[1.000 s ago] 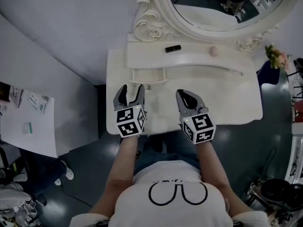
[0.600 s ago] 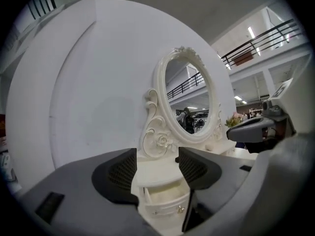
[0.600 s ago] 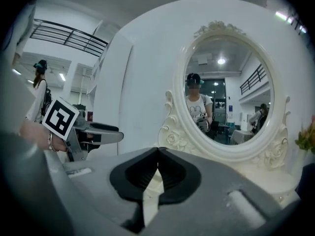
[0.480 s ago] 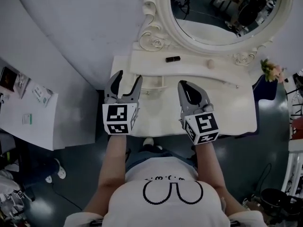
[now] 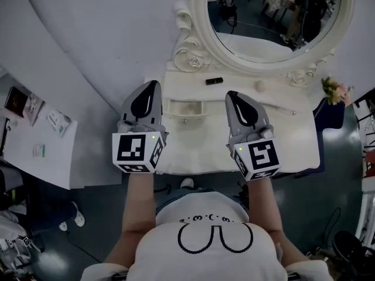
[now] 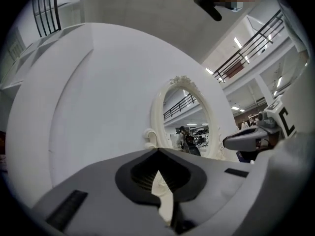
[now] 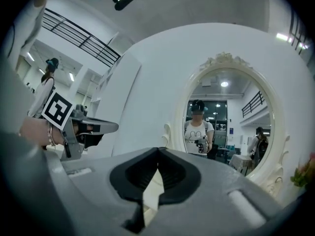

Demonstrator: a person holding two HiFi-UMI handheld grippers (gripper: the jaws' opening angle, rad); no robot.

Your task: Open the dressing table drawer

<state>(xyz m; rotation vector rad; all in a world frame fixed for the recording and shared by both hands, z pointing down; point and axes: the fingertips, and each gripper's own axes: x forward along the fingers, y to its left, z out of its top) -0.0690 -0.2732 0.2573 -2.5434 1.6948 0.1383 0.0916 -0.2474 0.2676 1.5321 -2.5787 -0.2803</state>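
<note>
The white dressing table stands against the wall below me. A small drawer in its raised shelf stands pulled out, and it looks empty. My left gripper hangs in the air over the table's left end, just left of the drawer, shut with nothing in it. My right gripper hovers right of the drawer, also shut and empty. In the left gripper view the closed jaws point level at the wall and mirror frame. The right gripper view shows its closed jaws facing the oval mirror.
On the shelf lie a small black tube and a round pale knob-like thing. The ornate oval mirror rises behind. Pink flowers stand at the table's right end. A white side table with papers is at the left.
Both grippers have risen off the tabletop and levelled out. The left gripper's jaws, open in both earlier frames, are now closed. The view has tilted up toward the mirror.
</note>
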